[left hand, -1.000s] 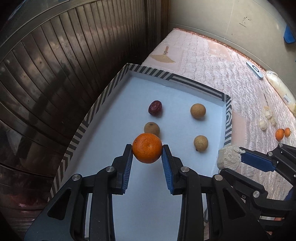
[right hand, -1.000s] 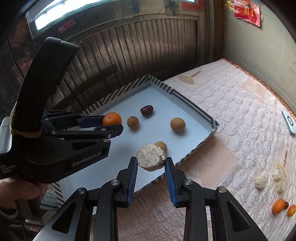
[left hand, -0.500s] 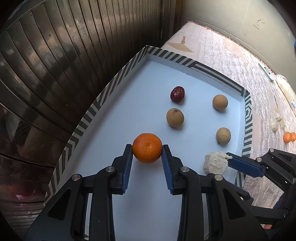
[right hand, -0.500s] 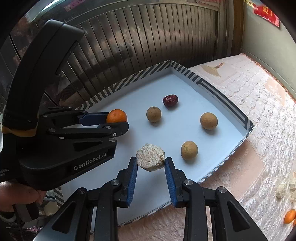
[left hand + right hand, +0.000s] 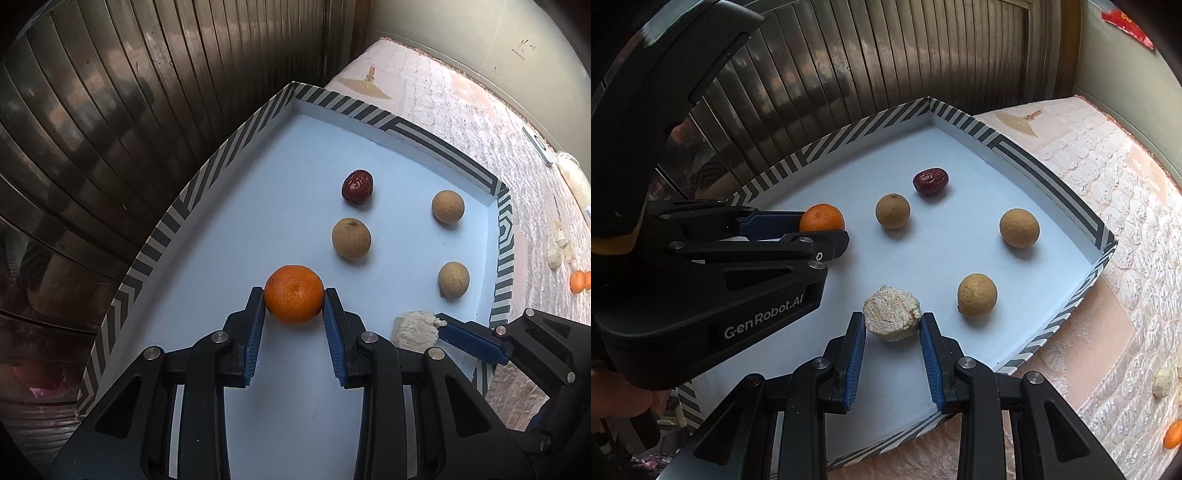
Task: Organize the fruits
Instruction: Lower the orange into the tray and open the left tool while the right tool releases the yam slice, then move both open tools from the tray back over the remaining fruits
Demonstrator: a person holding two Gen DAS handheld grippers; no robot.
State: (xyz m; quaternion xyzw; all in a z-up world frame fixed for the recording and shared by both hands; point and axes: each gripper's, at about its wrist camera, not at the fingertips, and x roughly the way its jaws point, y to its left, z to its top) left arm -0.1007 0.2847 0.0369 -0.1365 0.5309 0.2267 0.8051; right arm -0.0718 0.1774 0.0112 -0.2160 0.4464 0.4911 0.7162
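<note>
while grippers clamp fruit, three longans (image 5: pixel 1019 227), jujube (image 5: pixel 930 181) crowd tray (image 5: pixel 1049 173).

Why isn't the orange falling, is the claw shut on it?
Shut. The left gripper has both blue fingers pressed against the orange.

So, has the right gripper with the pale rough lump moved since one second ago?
Yes. The right gripper, shut on the pale rough lump, moved forward over the striped rim into the white tray, beside the nearest round tan fruit.
</note>
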